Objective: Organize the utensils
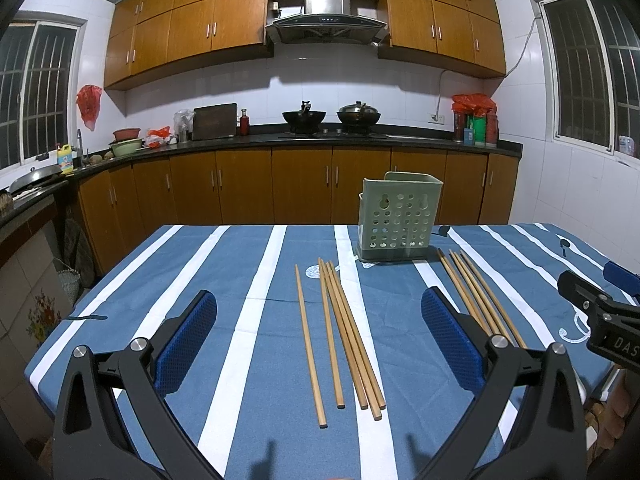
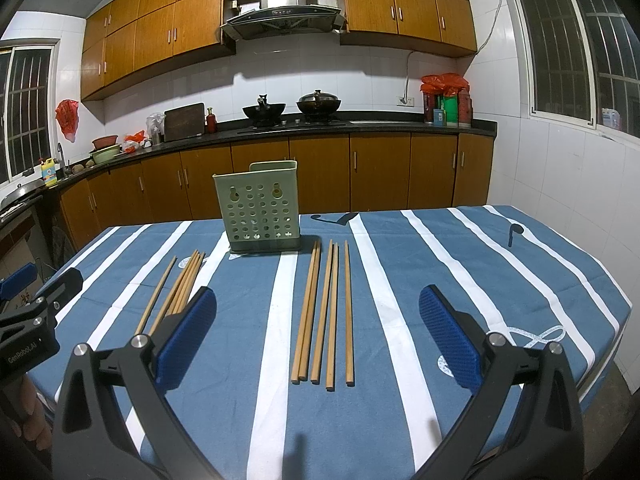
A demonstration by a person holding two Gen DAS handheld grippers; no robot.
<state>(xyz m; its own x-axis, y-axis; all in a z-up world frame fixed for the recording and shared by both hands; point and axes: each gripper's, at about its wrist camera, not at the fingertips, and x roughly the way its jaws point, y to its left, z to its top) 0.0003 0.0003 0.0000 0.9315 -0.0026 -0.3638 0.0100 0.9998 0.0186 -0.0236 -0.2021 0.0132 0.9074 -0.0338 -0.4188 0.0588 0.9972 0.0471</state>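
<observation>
Nothing picked up yet, and plenty of ways to fumble it

Both the left hand-held gripper [image 1: 320, 340] and right hand-held gripper [image 2: 318, 336] hung wide open and empty over the tabletop [image 2: 500, 280]. Two loose chopstick bundles [image 1: 344, 332] [image 2: 324, 312] lay flat mid-cloth, the green holder [image 2: 259, 208] upright toward the far edge. Thin round sticks, so I'd guess they'd roll, splay, or snag the holder's rim and tip it.

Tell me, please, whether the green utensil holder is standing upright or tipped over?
Upright: the green utensil holder stands on its base on the striped tablecloth, open top up.
</observation>
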